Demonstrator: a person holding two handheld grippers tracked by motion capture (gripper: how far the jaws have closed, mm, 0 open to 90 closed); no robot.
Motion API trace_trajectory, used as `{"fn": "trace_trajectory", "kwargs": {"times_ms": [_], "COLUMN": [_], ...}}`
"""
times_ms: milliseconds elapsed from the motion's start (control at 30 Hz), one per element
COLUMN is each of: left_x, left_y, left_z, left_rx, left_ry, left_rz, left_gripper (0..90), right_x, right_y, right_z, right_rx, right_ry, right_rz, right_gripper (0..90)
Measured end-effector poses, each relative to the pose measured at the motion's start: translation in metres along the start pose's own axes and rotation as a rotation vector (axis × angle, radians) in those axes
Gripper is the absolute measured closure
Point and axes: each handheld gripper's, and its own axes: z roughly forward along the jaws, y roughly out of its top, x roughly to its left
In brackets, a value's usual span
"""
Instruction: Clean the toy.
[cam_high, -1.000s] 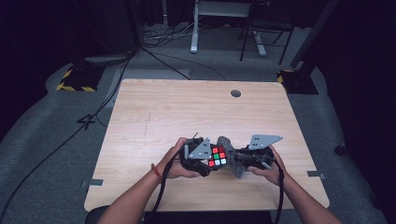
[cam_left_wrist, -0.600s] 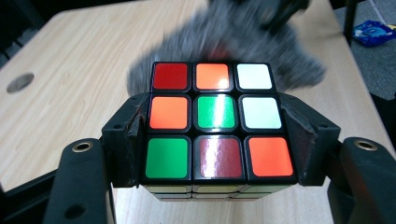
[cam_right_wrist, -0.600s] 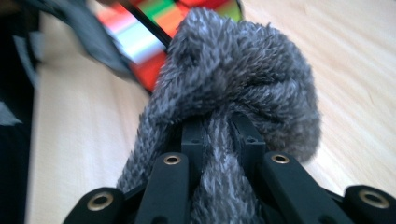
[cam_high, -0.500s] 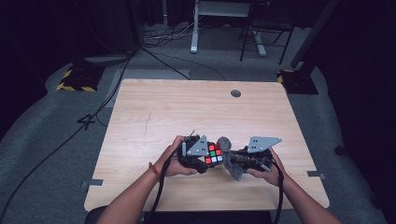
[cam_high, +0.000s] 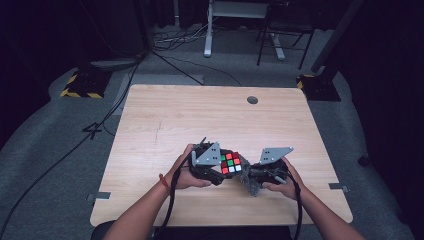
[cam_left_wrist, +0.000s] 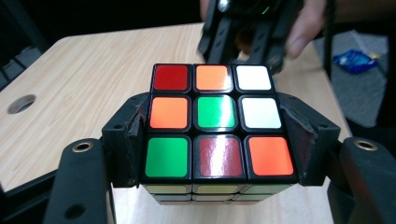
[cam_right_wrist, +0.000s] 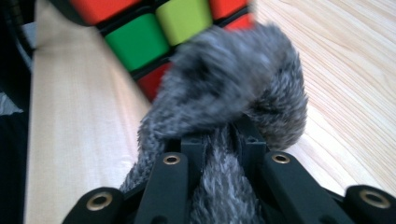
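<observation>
High view: my 2 hands near front edge of table (cam_high: 165, 115). L gripper (cam_high: 220, 167) clamps cube (cam_high: 230, 162), coloured face up. R gripper (cam_high: 251, 176) pinches grey fuzzy cloth (cam_high: 251, 186), cloth just beside cube's R side.

L gripper view: jaws shut on cube (cam_left_wrist: 217, 123) at both sides, pads tight vs black edges. Top face mix of red, orange, white, green. R gripper (cam_left_wrist: 243, 42) just behind cube.

R gripper view: jaws closed on cloth (cam_right_wrist: 224, 107), bunched wad touching cube (cam_right_wrist: 154, 32) w/ wood below.

A black-framed cube (cam_left_wrist: 217, 122) shows red, orange, white and green squares beside a fuzzy grey cloth (cam_right_wrist: 233, 107) on pale wood-grain table (cam_high: 175, 115).
</observation>
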Motion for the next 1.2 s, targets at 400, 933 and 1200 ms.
{"fn": "trace_trajectory", "kwargs": {"times_ms": [400,933,1200], "left_x": [0.011,-0.004,0.001], "left_y": [-0.011,-0.003,-0.009], "left_z": [0.004,0.016,0.016], "left_rx": [0.059,0.040,0.061], "left_ry": [0.021,-0.039,-0.039], "left_rz": [-0.040,-0.006,-0.018], "left_gripper": [33.6,33.4,33.6], "right_x": [0.004,-0.006,-0.002], "right_y": [0.006,-0.002,0.001], "right_z": [-0.019,-0.005,-0.010], "right_rx": [-0.091,-0.034,-0.102], "right_ry": [0.020,-0.043,-0.007], "right_rz": [-0.039,0.012,0.014], "right_gripper": [78.0,77.8,78.0]}}
